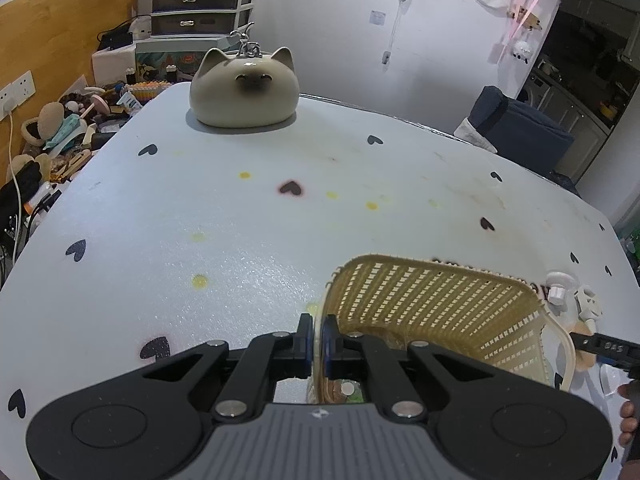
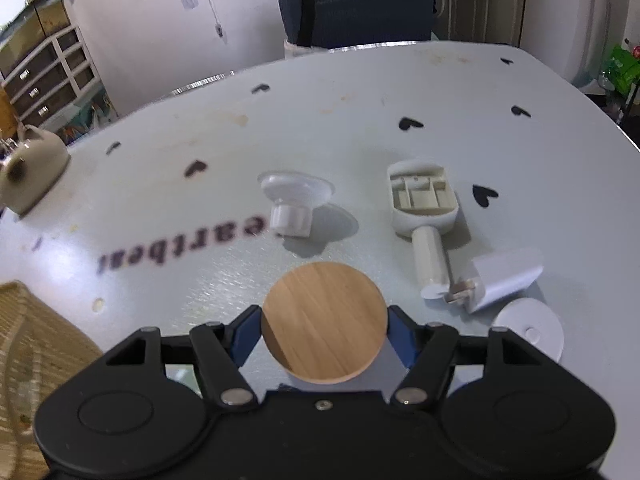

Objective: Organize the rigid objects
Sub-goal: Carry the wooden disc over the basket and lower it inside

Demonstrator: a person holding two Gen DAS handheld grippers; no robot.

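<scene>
Here, spread across both views, a pale tablecloth [image 1: 240,240] printed with dark hearts and spotted with yellow stains, covering the table. Toward its far side, seen from the left wrist, a rounded cream ceramic cat [image 1: 245,90] with a dark face, sitting upright. Nearer, a woven tan plastic basket [image 1: 432,304], tipped on its side with the mouth toward the camera, its wall pinched at the rim between the narrow-set pads of the left gripper [image 1: 317,344], closed tight on that wall. Inside the basket, low down, some small items, too hidden to name. Beyond it on the right, a few white plastic parts.

From the right wrist: clamped edge to edge between the blue pads of the right gripper [image 2: 325,330], a round wooden disc [image 2: 325,322], flat face up, held just above the cloth at a middling width. Beside it, well apart on the cloth, a white scoop-shaped handle piece [image 2: 422,204] lying hollow side up, a white cylindrical cap [image 2: 505,278] on its side touching the handle's end, a white suction cup [image 2: 294,200] tipped over, and a flat white disc [image 2: 530,332] nearest the gripper's right finger. At lower left, blurred, a corner of the basket.
</scene>
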